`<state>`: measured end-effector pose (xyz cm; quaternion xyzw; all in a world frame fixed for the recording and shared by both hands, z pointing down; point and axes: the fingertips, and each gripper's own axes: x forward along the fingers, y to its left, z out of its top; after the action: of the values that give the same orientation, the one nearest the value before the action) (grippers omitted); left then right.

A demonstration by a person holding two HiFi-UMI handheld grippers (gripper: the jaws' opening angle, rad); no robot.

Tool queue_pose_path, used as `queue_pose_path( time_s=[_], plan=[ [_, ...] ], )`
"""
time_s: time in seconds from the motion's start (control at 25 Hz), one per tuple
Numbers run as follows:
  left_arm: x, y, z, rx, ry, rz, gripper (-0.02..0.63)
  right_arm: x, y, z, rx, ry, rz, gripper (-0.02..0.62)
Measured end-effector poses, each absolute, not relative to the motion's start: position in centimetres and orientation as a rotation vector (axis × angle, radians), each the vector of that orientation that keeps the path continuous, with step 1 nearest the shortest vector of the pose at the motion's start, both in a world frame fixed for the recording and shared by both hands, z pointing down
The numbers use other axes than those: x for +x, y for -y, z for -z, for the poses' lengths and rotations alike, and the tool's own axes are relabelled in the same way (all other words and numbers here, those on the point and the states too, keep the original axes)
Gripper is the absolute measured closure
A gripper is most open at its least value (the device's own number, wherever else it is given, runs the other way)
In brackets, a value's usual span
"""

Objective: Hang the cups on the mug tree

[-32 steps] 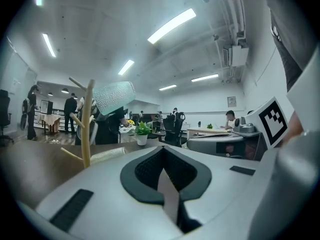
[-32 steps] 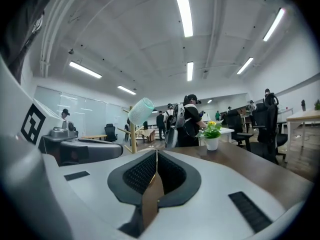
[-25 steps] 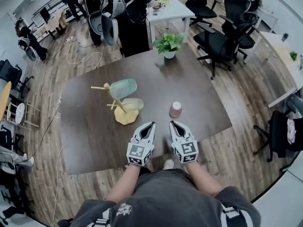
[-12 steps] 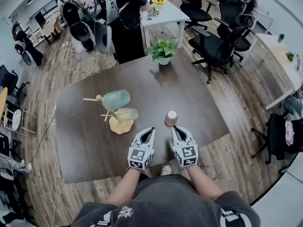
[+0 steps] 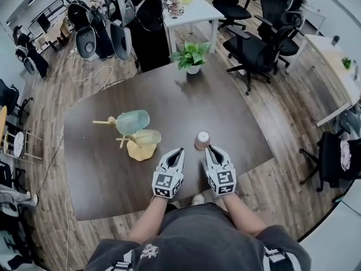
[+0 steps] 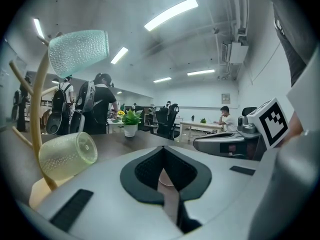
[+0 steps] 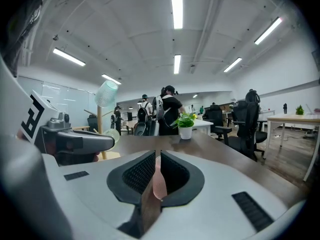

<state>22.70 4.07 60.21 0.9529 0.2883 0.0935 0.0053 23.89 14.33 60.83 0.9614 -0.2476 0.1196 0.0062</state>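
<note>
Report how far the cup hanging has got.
Done: a green cup and a yellow cup hang on the tree. In hand: nothing; the left tongs and right tongs are shut and empty. Left: the pink cup sits on the table by the right tongs, not yet hung.

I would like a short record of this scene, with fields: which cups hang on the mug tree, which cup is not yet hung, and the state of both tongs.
surface: dark table
stand: mug tree, yellow base, to the left of both tongs
hung cups: green cup on an upper peg; yellow cup on a lower peg
not hung: pink cup, on the table just beyond the right tongs' tips
left tongs: shut, holding nothing
right tongs: shut, holding nothing
other: potted plant at the far table edge
</note>
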Motion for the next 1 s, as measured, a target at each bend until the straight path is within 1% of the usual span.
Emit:
queue_pose_path(
  time_s=[0.04,0.08,0.16,0.28,0.48,0.76,1.0],
  plan=[
    [22.9,-4.1,-60.2,2.984,-0.903,-0.293,0.598,24.1,-14.5,-60.9,3.009,0.767,-0.381,0.558],
    [23.2,-4.2,-60.2,2.984,-0.903,-0.294,0.598,24.4,-14.7,-61.1,3.010,0.766,-0.392,0.540],
    [23.5,-4.3,-60.4,2.983,-0.901,-0.299,0.598,24.8,-14.9,-61.5,3.012,0.770,-0.421,0.452],
    [23.8,-4.2,-60.9,2.982,-0.897,-0.316,0.598,25.2,-14.9,-62.9,3.008,0.771,-0.487,0.379],
    [24.4,-4.0,-61.4,2.992,-0.876,-0.334,0.598,26.6,-14.5,-65.0,2.968,0.781,-0.578,0.294],
    [25.2,-2.7,-61.7,2.997,-0.829,-0.338,0.598,28.7,-13.0,-67.4,2.893,0.804,-0.684,0.242],
    [25.2,-2.8,-62.0,2.991,-0.832,-0.358,0.598,29.9,-12.5,-68.8,2.848,0.776,-0.747,0.230]
  ],
)
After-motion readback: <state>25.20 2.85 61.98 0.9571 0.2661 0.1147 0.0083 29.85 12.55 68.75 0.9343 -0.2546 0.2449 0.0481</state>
